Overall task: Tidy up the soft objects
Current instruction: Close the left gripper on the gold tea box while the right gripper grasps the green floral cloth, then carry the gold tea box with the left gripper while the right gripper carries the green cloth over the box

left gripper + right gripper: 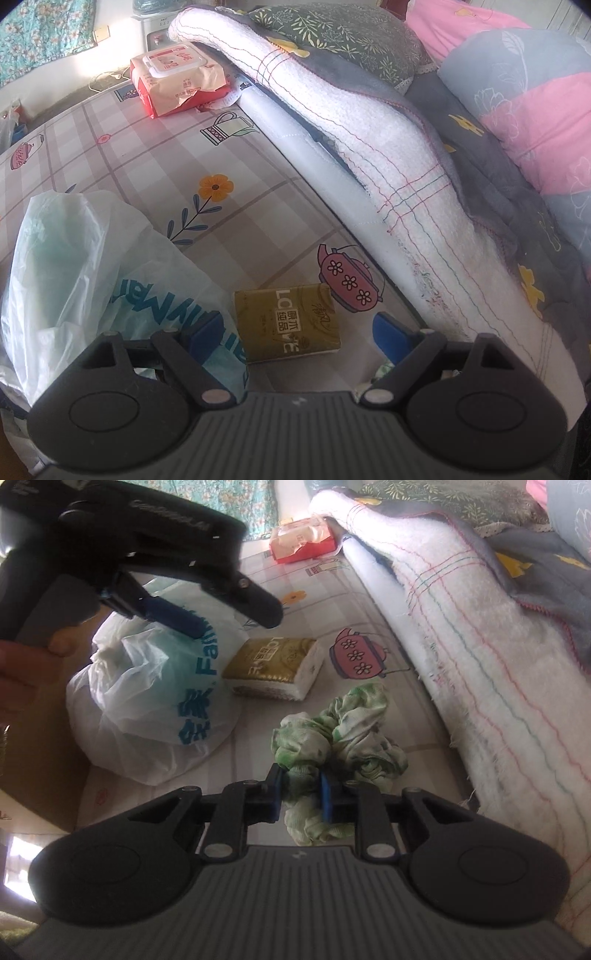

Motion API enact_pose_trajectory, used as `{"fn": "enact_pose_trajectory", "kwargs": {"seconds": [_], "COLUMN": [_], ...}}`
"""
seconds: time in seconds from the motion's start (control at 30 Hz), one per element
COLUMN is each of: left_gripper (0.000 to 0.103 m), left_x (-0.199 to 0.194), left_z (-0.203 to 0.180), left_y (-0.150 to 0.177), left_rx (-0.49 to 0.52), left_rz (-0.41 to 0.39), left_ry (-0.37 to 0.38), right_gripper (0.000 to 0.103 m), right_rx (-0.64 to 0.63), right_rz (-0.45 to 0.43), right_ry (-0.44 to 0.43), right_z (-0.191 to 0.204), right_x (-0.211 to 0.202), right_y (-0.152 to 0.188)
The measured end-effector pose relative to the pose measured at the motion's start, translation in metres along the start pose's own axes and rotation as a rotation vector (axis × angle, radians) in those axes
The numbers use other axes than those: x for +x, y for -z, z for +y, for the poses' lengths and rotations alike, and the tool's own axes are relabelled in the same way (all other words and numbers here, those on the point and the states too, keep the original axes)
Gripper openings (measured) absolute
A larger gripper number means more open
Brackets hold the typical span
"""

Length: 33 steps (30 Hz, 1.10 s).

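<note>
Between the right gripper's (302,794) nearly closed fingers sits the crumpled green cloth (340,738), pinched. Beyond it lies a tissue pack (273,668), beside a plastic bag (155,701). Left gripper (301,332) hangs wide open, empty, over that pack.

A home bedroom is indicated by a patterned bed sheet (155,155), folded quilts (535,122), and a leaf-print pillow (343,33).

The right gripper (300,794) sits at the lower middle of the right wrist view, its blue pads (276,792) drawn close together and pinching a cloth (332,734) between them. The left gripper (295,332) fills the bottom of its own view, jaws spread wide with nothing between them. In the right wrist view it reaches in from the upper left, tilted downward, and a hand (22,664) grips its handle at the left edge.
</note>
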<state>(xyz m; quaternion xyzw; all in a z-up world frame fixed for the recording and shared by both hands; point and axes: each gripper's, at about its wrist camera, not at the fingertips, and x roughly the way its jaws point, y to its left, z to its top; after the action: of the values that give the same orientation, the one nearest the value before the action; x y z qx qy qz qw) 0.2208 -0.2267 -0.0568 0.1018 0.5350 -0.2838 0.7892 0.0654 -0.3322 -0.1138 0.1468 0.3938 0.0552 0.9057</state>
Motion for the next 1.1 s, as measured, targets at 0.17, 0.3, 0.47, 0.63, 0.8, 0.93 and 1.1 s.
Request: {"fn": "enact_pose_trajectory", "kwargs": {"seconds": [0.17, 0.3, 0.47, 0.63, 0.8, 0.93, 1.1], "left_gripper": [0.089, 0.088, 0.076, 0.073, 0.068, 0.068, 0.068], "left_x": [0.024, 0.031, 0.038, 0.041, 0.032, 0.013, -0.006], "left_z": [0.000, 0.001, -0.001, -0.003, 0.001, 0.010, 0.018], "left_y": [-0.005, -0.008, -0.008, -0.007, -0.009, -0.013, -0.012], "left_rx": [0.000, -0.010, 0.001, 0.004, -0.035, -0.111, -0.193], "left_rz": [0.051, 0.064, 0.071, 0.056, 0.038, 0.004, -0.036], "left_ry": [-0.025, -0.037, -0.058, -0.067, -0.036, 0.074, 0.178], "right_gripper": [0.020, 0.021, 0.022, 0.022, 0.022, 0.022, 0.022], "right_rx": [-0.001, 0.031, 0.031, 0.040, 0.035, 0.041, 0.043], "right_rz": [0.000, 0.001, -0.004, -0.008, -0.011, -0.012, -0.015], "right_ry": [-0.020, -0.042, -0.047, -0.051, -0.045, -0.048, -0.049], "right_z": [0.005, -0.001, 0.001, 0.000, 0.001, 0.001, 0.000], "right_x": [0.000, 0.003, 0.001, 0.001, 0.000, 0.001, 0.001], "right_y": [0.005, 0.004, 0.007, 0.008, 0.009, 0.008, 0.009]}}
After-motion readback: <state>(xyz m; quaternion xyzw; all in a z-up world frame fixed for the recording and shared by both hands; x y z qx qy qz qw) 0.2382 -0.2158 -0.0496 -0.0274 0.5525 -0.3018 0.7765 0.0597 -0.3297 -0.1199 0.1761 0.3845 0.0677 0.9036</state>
